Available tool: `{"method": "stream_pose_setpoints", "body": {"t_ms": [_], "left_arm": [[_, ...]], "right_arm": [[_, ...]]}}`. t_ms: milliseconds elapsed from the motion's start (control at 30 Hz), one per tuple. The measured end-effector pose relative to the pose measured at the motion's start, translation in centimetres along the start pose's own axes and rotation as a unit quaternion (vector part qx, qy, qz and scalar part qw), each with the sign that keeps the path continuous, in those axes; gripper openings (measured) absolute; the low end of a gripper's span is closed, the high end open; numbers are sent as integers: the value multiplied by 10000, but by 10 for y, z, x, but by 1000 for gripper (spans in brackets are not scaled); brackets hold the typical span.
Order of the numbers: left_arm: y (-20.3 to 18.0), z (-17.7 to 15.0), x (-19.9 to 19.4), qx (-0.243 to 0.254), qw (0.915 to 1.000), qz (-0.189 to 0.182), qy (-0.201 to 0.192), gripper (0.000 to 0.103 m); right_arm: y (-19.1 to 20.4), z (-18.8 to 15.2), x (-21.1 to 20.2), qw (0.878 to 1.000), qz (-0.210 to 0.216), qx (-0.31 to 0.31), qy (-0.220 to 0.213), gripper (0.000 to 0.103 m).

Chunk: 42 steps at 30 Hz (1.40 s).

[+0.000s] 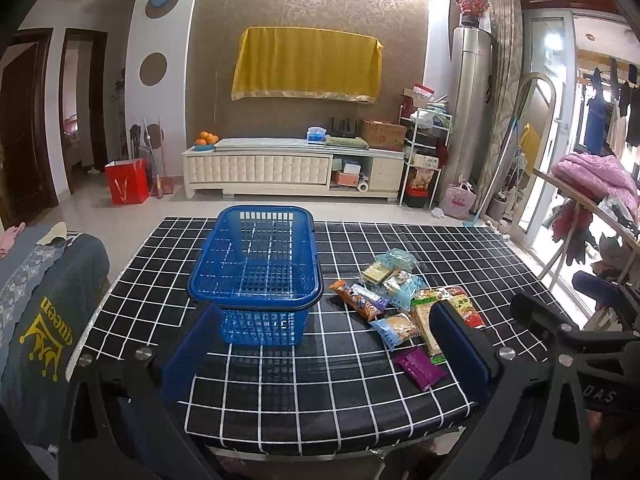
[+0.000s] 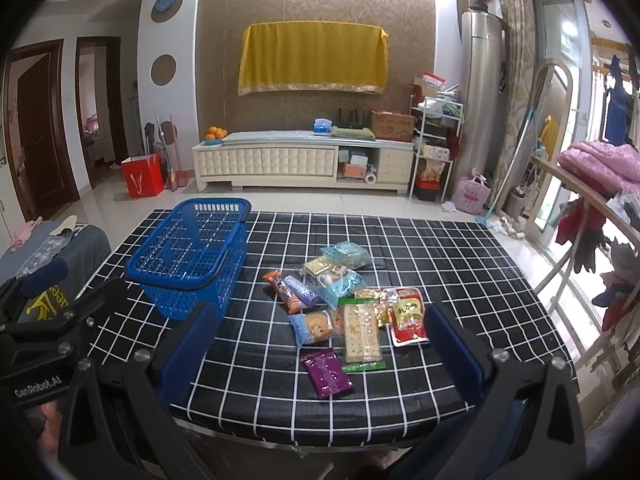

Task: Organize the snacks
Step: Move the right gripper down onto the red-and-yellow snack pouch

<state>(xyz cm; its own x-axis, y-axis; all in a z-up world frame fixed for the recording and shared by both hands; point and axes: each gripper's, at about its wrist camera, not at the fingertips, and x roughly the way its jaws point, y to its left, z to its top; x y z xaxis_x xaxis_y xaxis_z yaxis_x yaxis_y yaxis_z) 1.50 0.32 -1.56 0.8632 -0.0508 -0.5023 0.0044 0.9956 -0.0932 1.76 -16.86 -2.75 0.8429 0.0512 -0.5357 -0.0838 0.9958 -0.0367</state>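
An empty blue plastic basket [image 1: 256,268] stands on the black grid-patterned table [image 1: 304,392]; it also shows at the left of the right wrist view [image 2: 188,256]. Right of it lies a pile of snack packets [image 2: 344,300], with a purple packet [image 2: 326,372] nearest, a long cracker pack [image 2: 360,332], a red packet [image 2: 408,316] and an orange bar [image 2: 284,290]. My left gripper [image 1: 324,356] is open and empty above the table's near edge, in front of the basket. My right gripper [image 2: 316,352] is open and empty, in front of the snacks.
A grey cushion with a yellow crown print [image 1: 44,316] lies left of the table. The other gripper's body [image 1: 568,336] is at the right of the left wrist view. A TV cabinet [image 2: 304,164] and a clothes rack [image 2: 592,208] stand beyond.
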Motion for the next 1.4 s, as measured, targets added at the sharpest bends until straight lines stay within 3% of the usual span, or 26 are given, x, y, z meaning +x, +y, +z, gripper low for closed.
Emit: {"method": "stream_pose_setpoints", "body": {"t_ms": [133,400,767,933,1233,1400], "left_arm": [[-4,4,5,106,9999,82,10,103],[-15,19,28,68,9996,-203,160,103],[-56,46,99,42,9962,-551,669,103],[-82,48,136,222,9946,-491,889,103],[-118,35,217,429,9831,-465,1717,103],[-127,18,247,456,9812,-362,1842,103]], "right_arm": [[-6,6,3,10000,-13,13,45,103],[-35,21,15,9999,95,101,66,103],[-96,36,72,9978,32,413,509,103],[-120,39,108,9955,-129,200,915,103],[-145,28,192,9820,-147,-169,1873,103],[-150,19,229,9724,-317,-505,2258,103]]}}
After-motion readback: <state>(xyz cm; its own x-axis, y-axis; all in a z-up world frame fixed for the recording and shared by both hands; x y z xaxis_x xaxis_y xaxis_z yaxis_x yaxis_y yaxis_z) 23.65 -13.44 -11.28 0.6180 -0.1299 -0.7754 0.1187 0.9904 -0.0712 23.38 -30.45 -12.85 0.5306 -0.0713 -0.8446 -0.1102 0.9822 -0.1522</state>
